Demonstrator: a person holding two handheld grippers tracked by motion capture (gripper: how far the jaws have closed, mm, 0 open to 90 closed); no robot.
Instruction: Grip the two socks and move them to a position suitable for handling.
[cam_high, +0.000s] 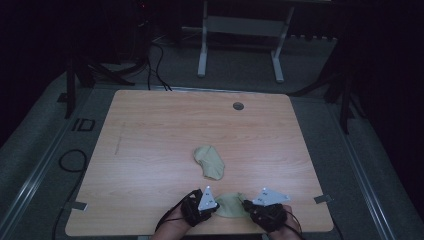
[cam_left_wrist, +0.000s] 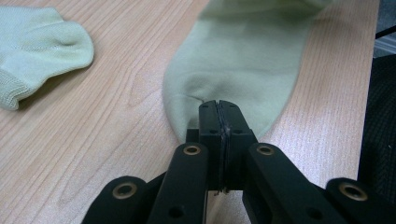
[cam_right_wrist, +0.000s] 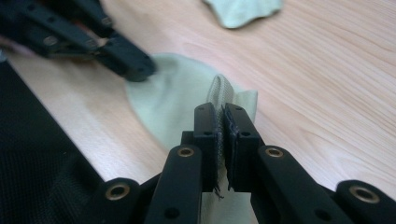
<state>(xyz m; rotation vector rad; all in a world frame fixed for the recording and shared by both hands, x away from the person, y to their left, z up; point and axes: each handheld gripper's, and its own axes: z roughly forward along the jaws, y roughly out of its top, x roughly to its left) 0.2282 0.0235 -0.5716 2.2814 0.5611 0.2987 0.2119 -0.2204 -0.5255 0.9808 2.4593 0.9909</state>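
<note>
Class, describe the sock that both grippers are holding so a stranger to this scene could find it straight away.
Start at the wooden table and go to its near edge. There a pale green sock lies flat between the left gripper and the right gripper, each pinching one end. Its twin, the other sock, lies untouched nearer the table's middle.

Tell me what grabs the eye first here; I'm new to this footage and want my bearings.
A pale green sock at the table's near edge, pinched at opposite ends by the left tool and the right tool. A second, crumpled sock lies apart near the table's middle.
</note>
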